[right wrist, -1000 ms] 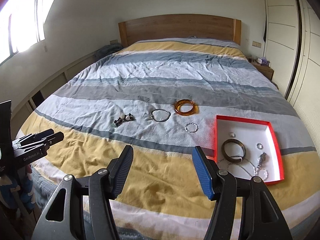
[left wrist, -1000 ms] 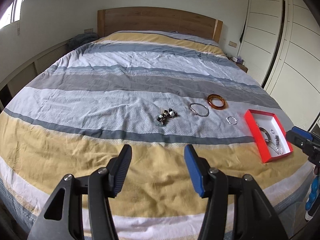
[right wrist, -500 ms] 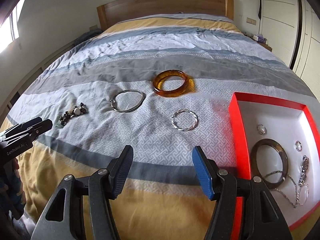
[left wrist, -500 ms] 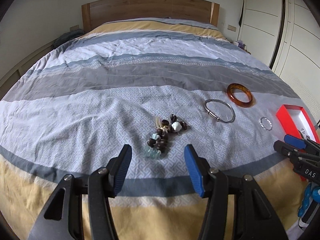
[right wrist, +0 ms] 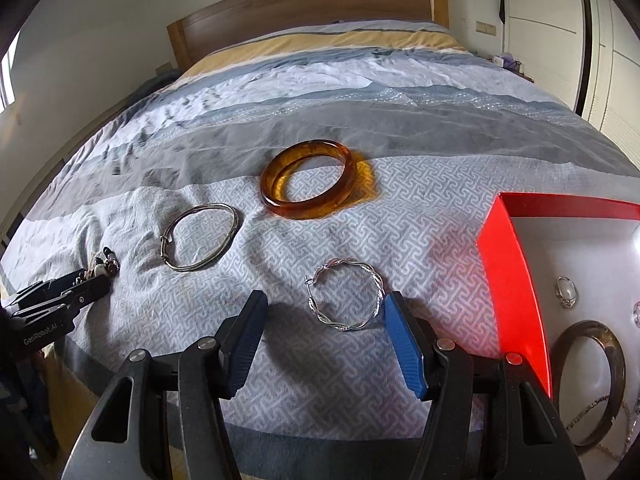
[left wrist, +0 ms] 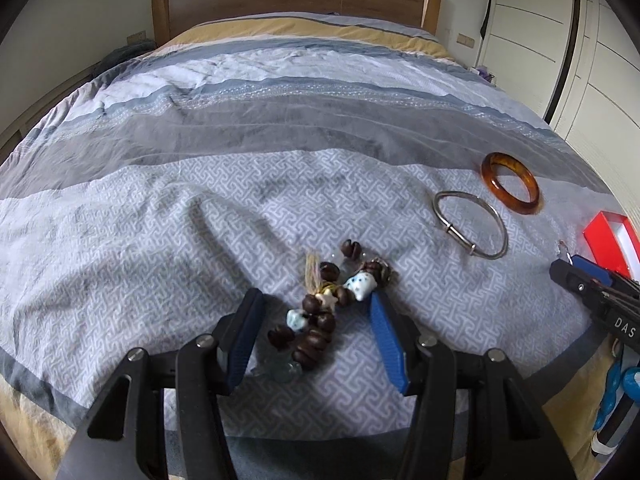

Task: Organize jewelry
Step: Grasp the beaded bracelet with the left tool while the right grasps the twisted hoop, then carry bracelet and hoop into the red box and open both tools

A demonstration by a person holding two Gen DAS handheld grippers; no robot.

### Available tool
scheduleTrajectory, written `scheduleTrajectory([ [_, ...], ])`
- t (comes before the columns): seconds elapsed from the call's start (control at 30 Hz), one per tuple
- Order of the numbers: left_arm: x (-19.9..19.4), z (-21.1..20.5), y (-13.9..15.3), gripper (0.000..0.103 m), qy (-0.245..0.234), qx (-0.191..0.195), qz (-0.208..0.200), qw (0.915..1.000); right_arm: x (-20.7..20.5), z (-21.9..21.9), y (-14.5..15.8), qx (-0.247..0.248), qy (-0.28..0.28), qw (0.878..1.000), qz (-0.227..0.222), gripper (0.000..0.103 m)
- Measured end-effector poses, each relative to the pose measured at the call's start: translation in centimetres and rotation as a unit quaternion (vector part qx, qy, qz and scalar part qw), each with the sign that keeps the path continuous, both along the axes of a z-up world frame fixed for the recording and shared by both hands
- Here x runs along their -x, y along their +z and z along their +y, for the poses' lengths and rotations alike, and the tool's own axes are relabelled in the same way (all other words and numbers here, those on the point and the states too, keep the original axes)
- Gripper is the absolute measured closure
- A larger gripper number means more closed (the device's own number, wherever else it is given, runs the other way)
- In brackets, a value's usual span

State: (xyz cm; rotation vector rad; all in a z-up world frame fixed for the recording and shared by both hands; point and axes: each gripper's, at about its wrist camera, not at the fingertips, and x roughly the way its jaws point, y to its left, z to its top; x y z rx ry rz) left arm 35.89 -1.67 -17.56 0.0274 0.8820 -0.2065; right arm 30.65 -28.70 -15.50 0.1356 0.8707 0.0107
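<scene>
On bedspread (right wrist: pixel 420 208) | left hand-held gripper (right wrist: pixel 60 304) "GenRobot.AI", right hand-held gripper (left wrist: pixel 592 288) perhaps "DAS" | both gape, empty

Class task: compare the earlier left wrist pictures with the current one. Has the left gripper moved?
Yes. The left gripper has come forward and down over the bed: the bead bracelet, earlier far ahead, now lies between its open fingers.

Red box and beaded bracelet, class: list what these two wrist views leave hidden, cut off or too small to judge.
- Red box: right wrist view, its right side runs off the edge; the chain inside is cut off.
- Small rings in the box: too small for detail.
- Beaded bracelet: right wrist view, mostly hidden behind the left tongs.
- Twisted silver hoop: left wrist view, only a sliver shows behind the right tongs.
</scene>
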Motion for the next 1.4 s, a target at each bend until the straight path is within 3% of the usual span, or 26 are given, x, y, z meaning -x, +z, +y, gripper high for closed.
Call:
scheduleTrajectory([
  [0.17,0.0,0.1,-0.4,0.052,-0.001,0.008,-0.005,1.0000,-0.1,0.0,-0.5,-0.003,0.000,1.000,-0.006,0.046],
  [0.37,0.3,0.1,-0.4,0.057,-0.002,0.008,-0.012,0.9999,-0.1,-0.3,-0.6,-0.009,-0.007,1.000,-0.012,0.064],
  [0.57,0.6,-0.1,-0.3,0.069,-0.004,0.004,-0.017,0.9998,0.1,-0.4,-0.6,-0.013,-0.007,1.000,-0.020,0.065],
  [0.73,0.8,-0.2,0.0,0.085,-0.004,0.001,-0.023,0.9997,0.5,-0.5,-0.4,-0.017,-0.007,0.999,-0.030,0.068],
  [1.07,1.8,-0.7,1.2,0.089,-0.004,-0.017,-0.042,0.9989,1.1,-0.6,0.4,-0.033,-0.001,0.998,-0.051,0.068],
  [1.4,3.2,-1.1,3.6,0.092,-0.005,0.008,-0.047,0.9988,2.0,0.1,2.0,-0.056,0.018,0.996,-0.067,0.068],
])
